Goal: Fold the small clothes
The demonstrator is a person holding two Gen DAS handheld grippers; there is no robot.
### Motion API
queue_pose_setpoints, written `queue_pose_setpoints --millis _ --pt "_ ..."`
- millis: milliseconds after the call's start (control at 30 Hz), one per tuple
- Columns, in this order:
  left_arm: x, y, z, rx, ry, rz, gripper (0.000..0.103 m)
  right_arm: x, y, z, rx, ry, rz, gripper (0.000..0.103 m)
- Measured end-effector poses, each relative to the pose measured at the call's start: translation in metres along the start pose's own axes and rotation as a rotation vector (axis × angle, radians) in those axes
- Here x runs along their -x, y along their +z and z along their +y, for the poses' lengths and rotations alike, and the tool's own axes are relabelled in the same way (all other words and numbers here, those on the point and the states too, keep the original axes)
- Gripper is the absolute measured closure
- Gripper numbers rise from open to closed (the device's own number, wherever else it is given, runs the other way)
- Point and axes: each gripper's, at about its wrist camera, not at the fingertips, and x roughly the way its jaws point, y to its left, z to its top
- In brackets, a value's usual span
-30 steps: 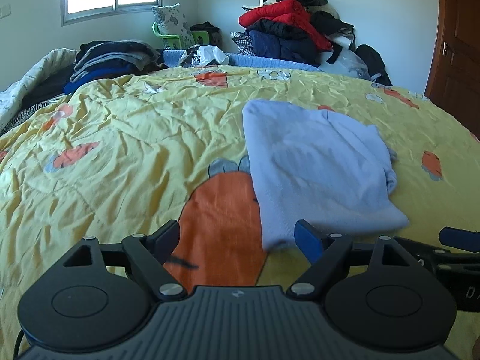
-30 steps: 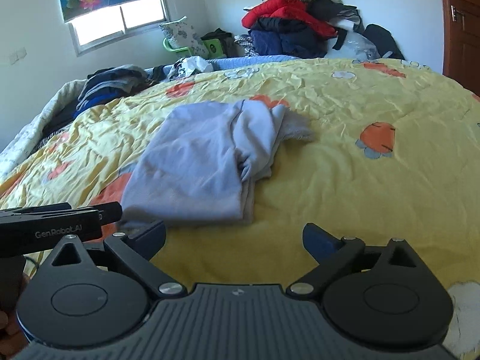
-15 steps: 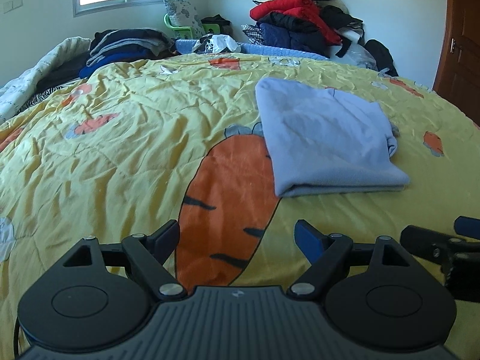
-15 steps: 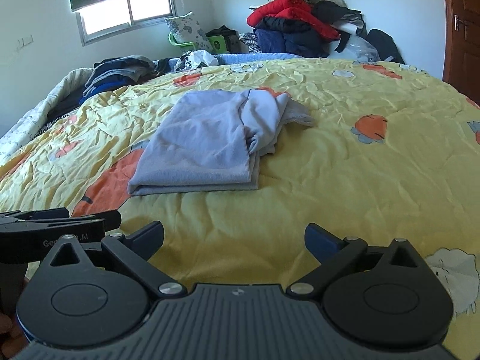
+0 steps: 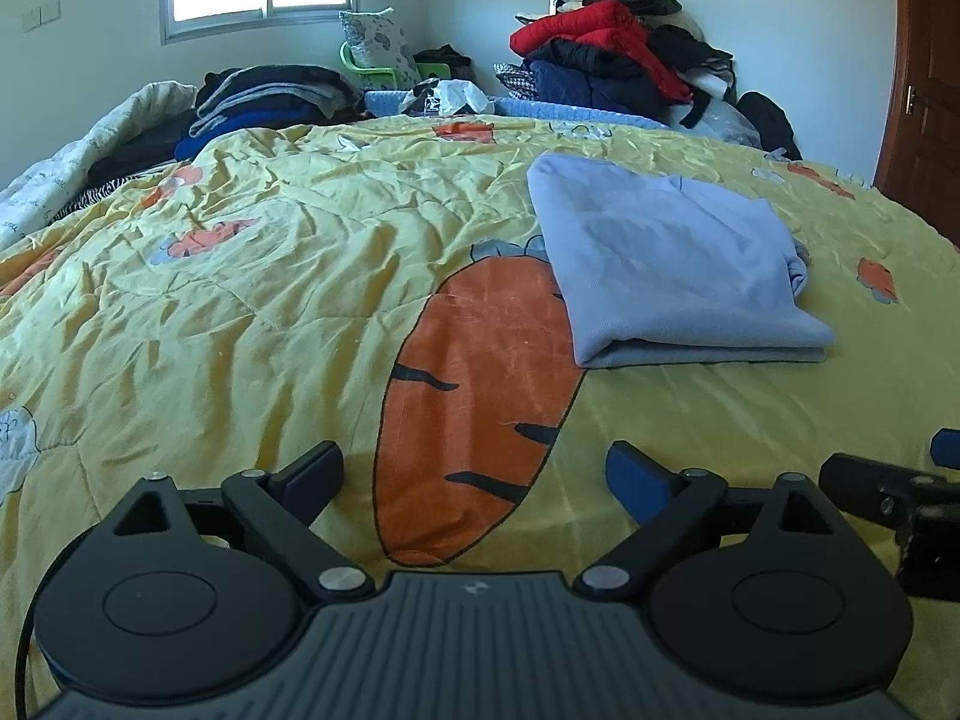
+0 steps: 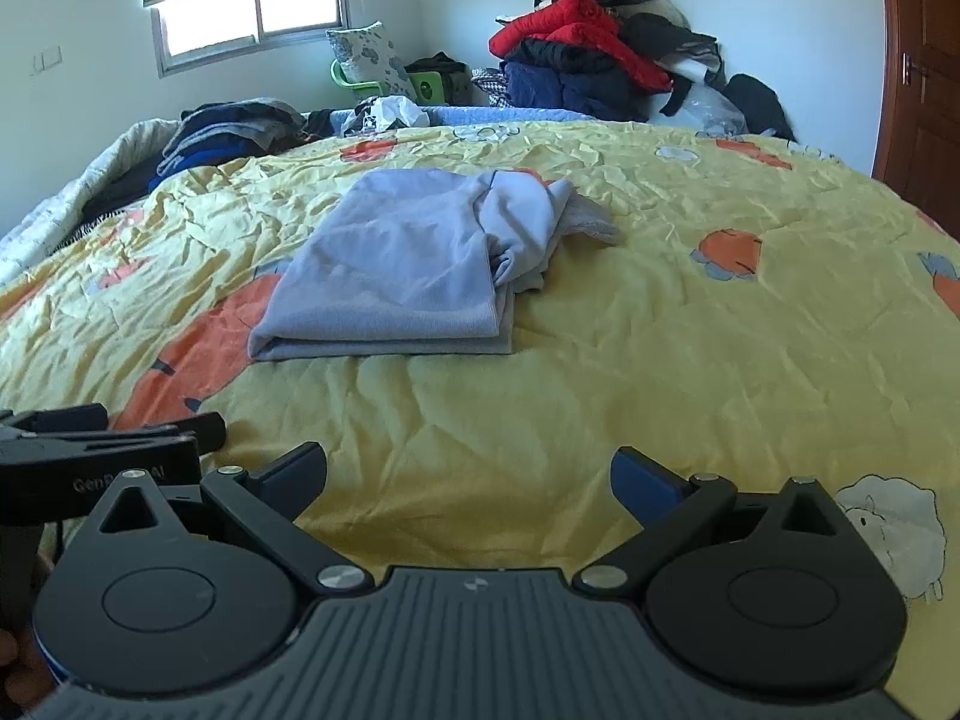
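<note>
A light blue garment (image 5: pixel 672 264) lies folded on the yellow carrot-print bedspread (image 5: pixel 270 300), its near edge neat and its right side bunched. It also shows in the right wrist view (image 6: pixel 414 264), with loose folds at its right. My left gripper (image 5: pixel 474 474) is open and empty, well short of the garment and to its left. My right gripper (image 6: pixel 468 471) is open and empty, short of the garment, over bare bedspread (image 6: pixel 690 360). Each gripper shows at the edge of the other's view.
A heap of red and dark clothes (image 5: pixel 618 66) stands at the far right of the bed. A stack of dark folded clothes (image 5: pixel 264 102) lies at the far left. A wooden door (image 5: pixel 930 84) is at the right. A green chair with a pillow (image 6: pixel 372 66) stands under the window.
Both grippers have drawn back from the folded garment toward the near edge of the bed, so the garment now lies farther off. The garment itself has stayed folded in place.
</note>
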Motion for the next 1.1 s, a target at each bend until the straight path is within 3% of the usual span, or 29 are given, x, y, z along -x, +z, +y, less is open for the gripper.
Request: queue_pose_setpoints --millis 133,1100 --pt "0.0005 -0.0006 0.0 -0.004 0.005 0.001 0.001 -0.0021 -0.0033 0.0 -0.002 0.004 0.003 0.001" --pt "-0.0011 -0.005 -0.0037 -0.014 0.009 0.004 0.0 -0.0085 -0.0074 -0.0065 0.044 -0.072 0.009 0.001"
